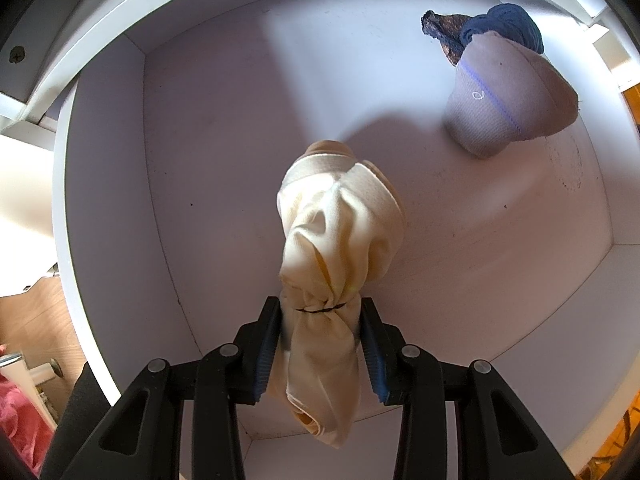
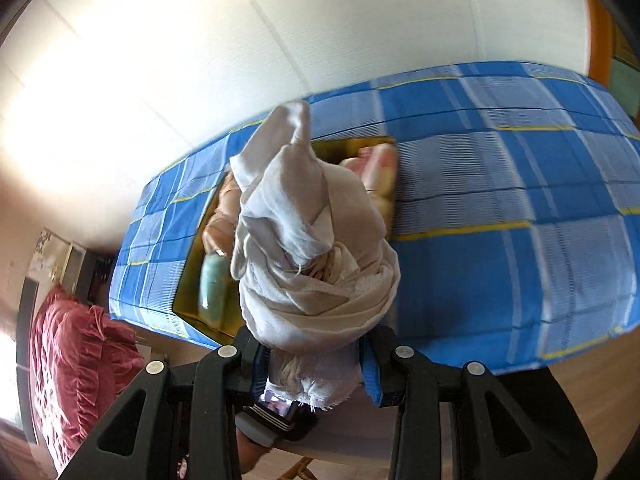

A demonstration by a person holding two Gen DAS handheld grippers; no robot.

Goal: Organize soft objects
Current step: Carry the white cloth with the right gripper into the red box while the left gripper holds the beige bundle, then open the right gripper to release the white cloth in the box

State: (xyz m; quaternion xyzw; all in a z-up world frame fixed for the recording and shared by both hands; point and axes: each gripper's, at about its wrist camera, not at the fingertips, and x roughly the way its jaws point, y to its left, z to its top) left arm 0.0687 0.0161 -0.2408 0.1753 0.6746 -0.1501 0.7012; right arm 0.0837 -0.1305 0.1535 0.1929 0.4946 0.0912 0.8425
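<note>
My left gripper (image 1: 320,320) points straight down into a white drawer (image 1: 120,200) and is shut on a cream rolled cloth (image 1: 340,220) tied with a thin black band; the cloth hangs just above the drawer floor. A grey-beige rolled cloth (image 1: 500,96) with a blue stripe and a blue and dark bundle (image 1: 504,26) lie in the drawer's far right corner. In the right wrist view my right gripper (image 2: 312,356) is shut on a knotted white cloth bundle (image 2: 312,248), held above a yellow tray (image 2: 192,292) with several soft items on a blue checked tablecloth (image 2: 500,200).
A green rolled item (image 2: 212,288) and pinkish cloths (image 2: 376,168) lie in the tray. A red ruffled fabric (image 2: 72,360) sits at lower left. A white wall (image 2: 200,60) stands behind the table. A wrist with a dark watch (image 2: 276,412) shows under my right gripper.
</note>
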